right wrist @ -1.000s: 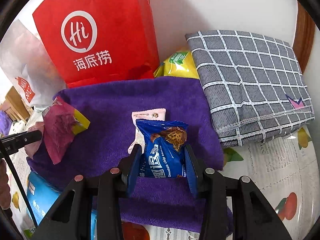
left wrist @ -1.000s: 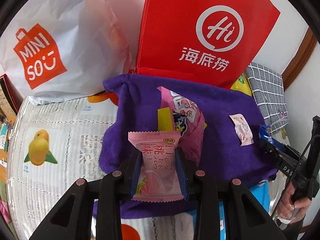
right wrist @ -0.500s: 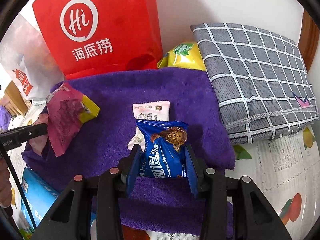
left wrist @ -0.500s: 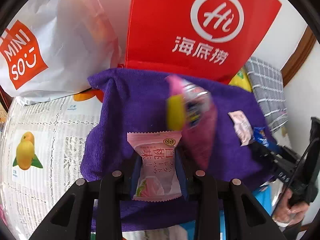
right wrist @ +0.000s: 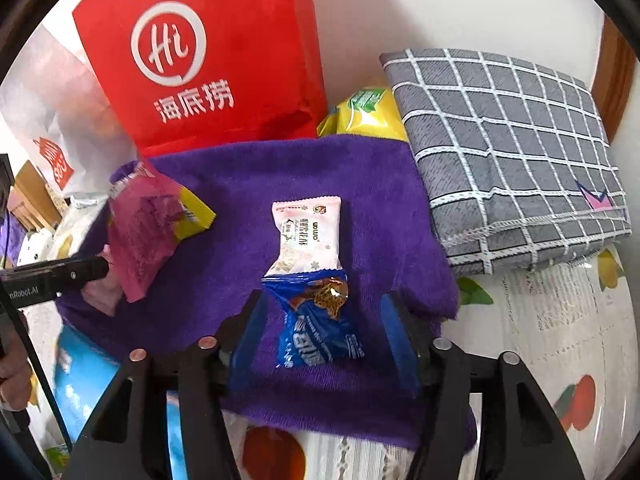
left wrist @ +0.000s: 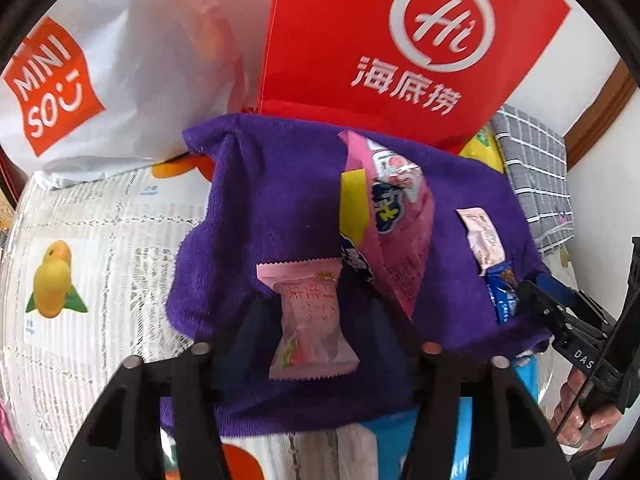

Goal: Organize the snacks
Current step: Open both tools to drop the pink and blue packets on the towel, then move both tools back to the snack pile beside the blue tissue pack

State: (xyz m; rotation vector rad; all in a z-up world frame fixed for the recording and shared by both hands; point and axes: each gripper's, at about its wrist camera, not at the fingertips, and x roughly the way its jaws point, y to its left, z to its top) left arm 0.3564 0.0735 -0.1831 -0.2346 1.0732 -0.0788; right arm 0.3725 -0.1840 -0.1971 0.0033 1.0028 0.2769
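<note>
- Our left gripper [left wrist: 316, 320] has its jaws opening; the pink peach snack [left wrist: 312, 320] lies between them on the purple towel [left wrist: 260, 200], and the pads no longer press on it, so it is released.
- Our right gripper [right wrist: 324, 332] is also opening its jaws; the blue cookie packet [right wrist: 320, 324] lies between the blue pads with a gap on each side, released on the purple towel [right wrist: 280, 168].
- In the right wrist view the pale pink packet [right wrist: 306, 236] sits at 12 o'clock from the blue cookie packet, its lower edge touching or just overlapped by the blue wrapper.
- The large pink bag with a yellow tab [right wrist: 148, 228] lies at 9 to 10 o'clock of that view, near the towel's left edge, just beside the tip of our left gripper.
- In the left wrist view the same large pink bag [left wrist: 400, 220] lies at 1 o'clock from the peach snack, close to it; the pale pink packet [left wrist: 482, 240] and blue cookie packet [left wrist: 502, 292] are at 3 o'clock, by the right gripper's tip.
- A red paper bag [right wrist: 208, 52] stands at 12 o'clock behind the towel, with a white Miniso bag [left wrist: 100, 60] at 10 o'clock in the left wrist view.
- A grey checked cushion [right wrist: 512, 152] rests at 2 o'clock in the right wrist view, a yellow bag [right wrist: 368, 114] wedged between it and the red paper bag.
- The bench [left wrist: 100, 220] carries a white cloth printed with fruit.
</note>
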